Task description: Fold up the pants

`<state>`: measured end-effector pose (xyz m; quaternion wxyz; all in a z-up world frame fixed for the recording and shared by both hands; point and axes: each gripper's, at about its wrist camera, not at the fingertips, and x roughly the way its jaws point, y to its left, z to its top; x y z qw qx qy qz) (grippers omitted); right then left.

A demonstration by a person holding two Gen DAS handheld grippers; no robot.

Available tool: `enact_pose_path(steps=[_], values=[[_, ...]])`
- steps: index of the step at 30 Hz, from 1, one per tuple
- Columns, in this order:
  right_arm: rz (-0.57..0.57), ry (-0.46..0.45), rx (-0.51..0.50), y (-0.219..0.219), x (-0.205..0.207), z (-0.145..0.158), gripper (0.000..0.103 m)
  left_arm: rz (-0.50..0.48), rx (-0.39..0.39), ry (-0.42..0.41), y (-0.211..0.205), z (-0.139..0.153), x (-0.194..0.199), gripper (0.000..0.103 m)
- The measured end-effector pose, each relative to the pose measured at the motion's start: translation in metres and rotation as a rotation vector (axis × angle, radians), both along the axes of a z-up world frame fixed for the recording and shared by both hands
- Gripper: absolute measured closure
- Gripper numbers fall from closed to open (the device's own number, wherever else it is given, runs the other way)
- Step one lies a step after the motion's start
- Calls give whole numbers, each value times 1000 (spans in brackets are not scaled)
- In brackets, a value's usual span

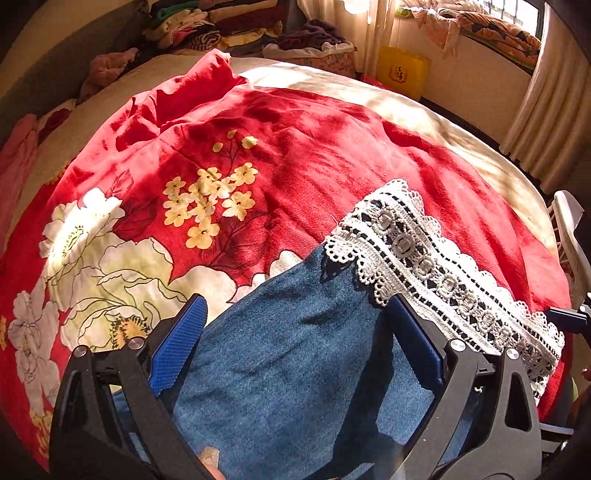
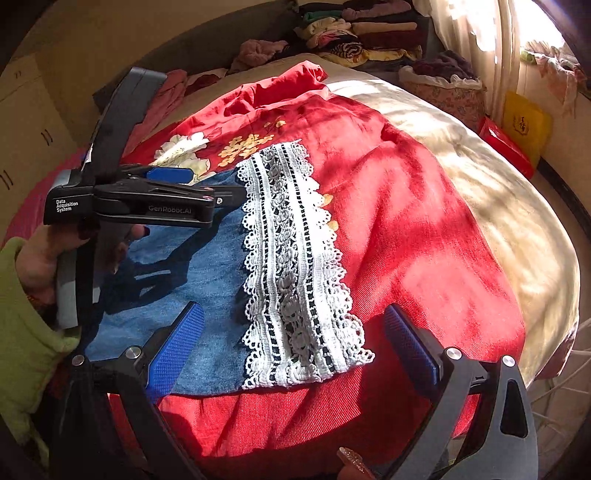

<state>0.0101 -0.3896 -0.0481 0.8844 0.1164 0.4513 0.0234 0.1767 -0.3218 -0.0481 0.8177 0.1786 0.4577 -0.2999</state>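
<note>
Blue-padded fingers [image 1: 177,350] of the left gripper [image 1: 295,347] stand wide apart, low over the denim pants [image 1: 295,369], with the cloth lying between them but not pinched. From the right wrist view, the same left gripper [image 2: 225,192] reaches in from the side above the denim, held by a hand [image 2: 40,258] in a green sleeve [image 2: 22,350]; its tips hang just above the denim beside the lace trim [image 2: 295,266].

The right gripper [image 2: 291,350] is also spread wide and holds nothing; its fingers frame the near end of the lace trim, one pad [image 2: 173,350] over the denim, the other over the red bedspread [image 2: 406,229].

The pants [image 2: 184,273] lie flat on that flowered red bedspread [image 1: 295,147], the white lace hem forming their edge toward the bare red cloth. Beyond the bedspread, a cream sheet [image 2: 498,206] shows in sunlight, and folded clothes [image 2: 362,33] are stacked past its far end.
</note>
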Motion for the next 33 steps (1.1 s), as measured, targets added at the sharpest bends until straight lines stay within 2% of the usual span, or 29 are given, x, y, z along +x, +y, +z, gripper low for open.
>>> enact_pose_path(steps=[1, 6, 8, 9, 10, 12, 15, 18, 19, 20, 21, 22, 29, 33], values=[[-3, 2, 1, 0, 2, -1, 6, -9, -10, 12, -1, -3, 1, 22], [4, 6, 17, 2, 4, -8, 6, -31, -77, 60, -1, -10, 3, 42], [21, -3, 14, 6, 4, -7, 27, -50, -77, 59, -2, -9, 0, 51], [29, -6, 5, 8, 4, -6, 42, -65, -73, 57, -4, -8, -2, 63], [34, -8, -9, 10, 4, -5, 42, -77, -63, 51, -5, -7, -4, 74], [33, 5, -8, 8, 7, -8, 40, -84, -20, 28, -8, -4, -7, 84], [33, 47, 20, 3, 14, -19, 41, -78, -30, 34, -3, -1, -6, 90], [47, 7, 18, 4, 11, -6, 71, -65, -62, 34, 6, 4, -7, 97], [47, -14, 17, 3, 8, 3, 77, -60, -90, 38, 11, 8, -8, 98], [49, -37, 36, 2, 5, 11, 77, -54, -119, 44, 16, 12, -8, 98], [62, -60, 78, 2, 2, 20, 82, -47, -151, 50, 22, 17, -8, 99], [74, -80, 106, 4, 0, 28, 82, -45, -172, 48, 27, 21, -8, 99], [223, -191, 87, 58, -9, 78, 82, -1, -261, -6, 73, 53, -19, 99], [317, -216, 77, 95, -8, 89, 82, 49, -310, -31, 109, 61, -22, 99]])
